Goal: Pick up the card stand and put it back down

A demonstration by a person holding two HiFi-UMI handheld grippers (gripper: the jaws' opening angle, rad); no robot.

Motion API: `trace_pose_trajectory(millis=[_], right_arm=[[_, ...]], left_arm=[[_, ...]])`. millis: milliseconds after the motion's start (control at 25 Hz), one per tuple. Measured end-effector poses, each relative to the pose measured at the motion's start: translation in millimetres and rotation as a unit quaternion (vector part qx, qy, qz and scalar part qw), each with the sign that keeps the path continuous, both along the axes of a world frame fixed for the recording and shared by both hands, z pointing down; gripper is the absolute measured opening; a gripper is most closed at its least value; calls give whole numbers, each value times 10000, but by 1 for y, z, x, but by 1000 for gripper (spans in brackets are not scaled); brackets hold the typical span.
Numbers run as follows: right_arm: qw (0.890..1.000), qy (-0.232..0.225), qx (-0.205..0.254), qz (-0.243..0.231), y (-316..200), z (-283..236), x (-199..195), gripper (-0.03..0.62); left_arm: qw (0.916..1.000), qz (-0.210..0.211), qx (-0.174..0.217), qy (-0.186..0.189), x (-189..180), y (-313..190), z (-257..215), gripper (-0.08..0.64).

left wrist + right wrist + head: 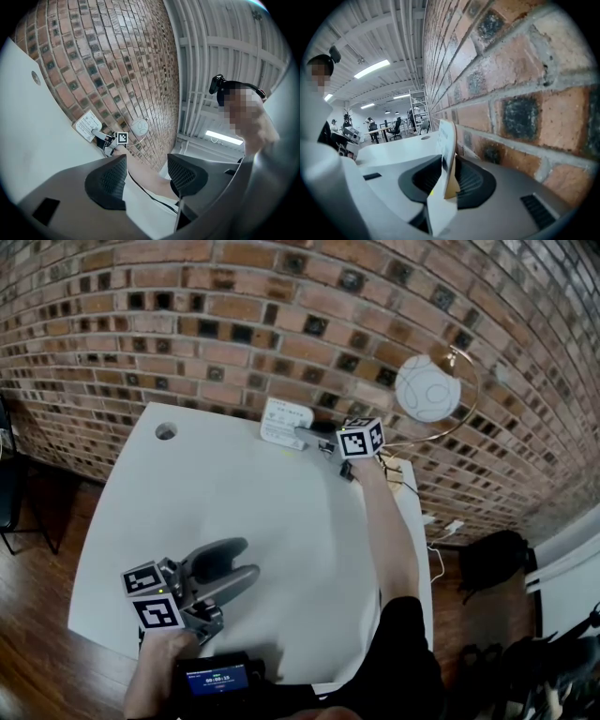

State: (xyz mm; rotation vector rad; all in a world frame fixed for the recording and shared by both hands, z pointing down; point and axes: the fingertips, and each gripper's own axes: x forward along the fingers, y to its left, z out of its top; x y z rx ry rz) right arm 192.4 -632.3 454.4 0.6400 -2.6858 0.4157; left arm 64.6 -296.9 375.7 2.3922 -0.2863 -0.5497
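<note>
Card stand (pixel 446 150) sits loose between my half-open right fingers (pixel 417 180), brick wall (pixel 511 93) at three o'clock; left fingers (pixel 108 185) apart, empty.

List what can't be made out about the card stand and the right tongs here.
1. Print on the card stand: too small in the head view, edge-on in the right gripper view.
2. Its base: hidden behind the right tongs in the right gripper view, so whether it rests on the table is unclear.
3. Readout on the dark device by the head view's bottom edge: too small.
</note>
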Motion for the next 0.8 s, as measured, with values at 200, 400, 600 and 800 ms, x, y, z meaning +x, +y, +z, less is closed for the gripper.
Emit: trace_pose_trajectory(millis=[200,400,600,800], right_arm=[[9999,91,28,55,3,-2,0,123],[9998,175,15,96,-1,1,4,123],[9995,287,28,116,3,-2,3,123],[9994,18,10,338,2,-12,6,123]], left_arm=[[10000,-7,-20,12,0,1,0,259],[10000,-4,-20,21,0,0,0,259],[10000,8,-9,7,0,1,-1,259],[10000,11,-15,21,0,-1,0,259]])
